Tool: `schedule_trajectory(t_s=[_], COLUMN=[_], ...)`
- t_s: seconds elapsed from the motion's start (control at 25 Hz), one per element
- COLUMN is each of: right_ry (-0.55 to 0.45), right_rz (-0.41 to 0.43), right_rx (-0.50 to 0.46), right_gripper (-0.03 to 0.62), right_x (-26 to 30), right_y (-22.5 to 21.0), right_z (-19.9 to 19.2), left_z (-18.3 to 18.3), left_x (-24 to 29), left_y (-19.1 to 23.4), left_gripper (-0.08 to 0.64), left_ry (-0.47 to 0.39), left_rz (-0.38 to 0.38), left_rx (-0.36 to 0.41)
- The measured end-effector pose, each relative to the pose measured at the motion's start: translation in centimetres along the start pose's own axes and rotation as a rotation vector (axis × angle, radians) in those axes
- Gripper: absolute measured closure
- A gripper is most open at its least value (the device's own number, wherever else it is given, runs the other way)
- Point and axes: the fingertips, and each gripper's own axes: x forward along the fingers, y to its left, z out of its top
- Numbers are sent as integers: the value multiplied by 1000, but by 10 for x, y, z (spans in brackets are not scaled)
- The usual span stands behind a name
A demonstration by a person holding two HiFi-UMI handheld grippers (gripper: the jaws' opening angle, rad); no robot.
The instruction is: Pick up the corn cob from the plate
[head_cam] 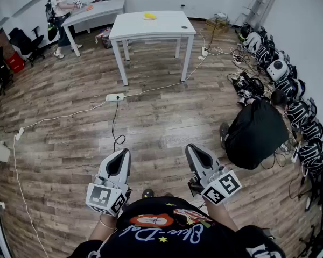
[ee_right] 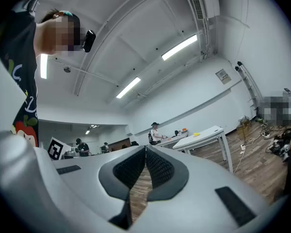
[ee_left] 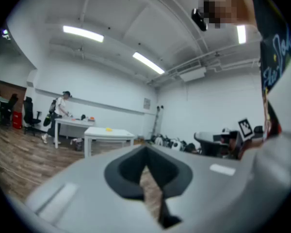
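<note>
Claws, left claw (head_cam: 124, 151), right claw (head_cam: 191, 147), both shut; one corn cob (head_cam: 149, 15)

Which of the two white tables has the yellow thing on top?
The nearer table, alone mid-room, holds the yellow thing; the farther table, by the wall, has a person at it.

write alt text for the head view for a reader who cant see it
Seen from above, a person holds the left gripper and right gripper low over a wooden floor, both shut and empty. Well ahead stands a white table with a small yellow item on it; a person in black crouches by gear along the right wall.
</note>
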Motion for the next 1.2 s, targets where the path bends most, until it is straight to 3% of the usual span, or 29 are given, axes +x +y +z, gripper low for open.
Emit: schedule_trajectory(t_s=[0.36,0.6,0.96,1.2], right_ry=[-12,4,-8,-19], right_rz=[-5,-7,-28,-46], right_rx=[45,86,37,36], right_gripper=[577,577,577,577], right_x=[-20,-9,68,164], right_y=[-37,-58,-117,-164], right_z=[-5,-19,-2,14], left_z=[-10,-12,-3,23], left_x=[19,38,134,212], left_y=[-35,-23,37,109], left_gripper=[572,572,572,572], left_ry=[33,50,5,-4], left_rz=[-13,3,-25,-65], left_rx=[17,28,10,39])
